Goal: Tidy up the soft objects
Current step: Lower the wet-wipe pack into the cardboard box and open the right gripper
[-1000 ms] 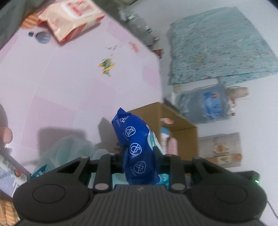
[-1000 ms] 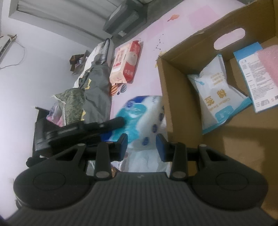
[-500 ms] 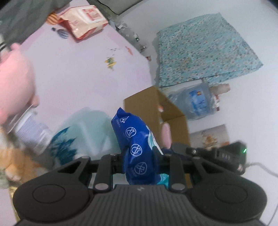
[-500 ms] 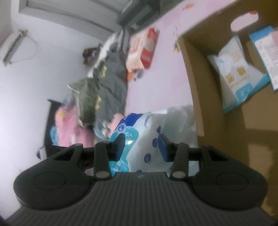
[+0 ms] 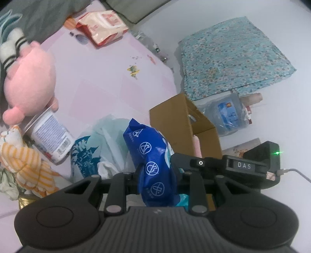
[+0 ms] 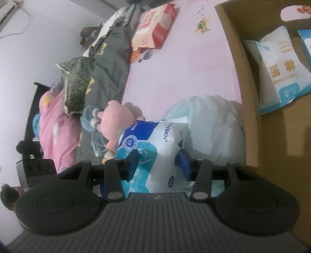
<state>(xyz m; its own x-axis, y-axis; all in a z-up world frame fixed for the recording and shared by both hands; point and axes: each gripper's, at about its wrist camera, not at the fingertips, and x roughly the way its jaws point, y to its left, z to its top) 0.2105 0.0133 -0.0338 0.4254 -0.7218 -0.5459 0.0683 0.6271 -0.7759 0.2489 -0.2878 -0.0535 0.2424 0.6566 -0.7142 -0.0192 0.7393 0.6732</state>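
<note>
Now, done: I see packs in the cardboard box.
Left gripper: jaws clamp the blue pack.
Right gripper: jaws have just been opening, the pack between them.
Left: pink plush, ten o'clock.

Bedroom: bedding, plush toy

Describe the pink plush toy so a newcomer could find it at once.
Start at the pink floor mat and go to its edge by the grey bedding. The plush toy lies there above a white canister, the only round, plain pink thing.
</note>
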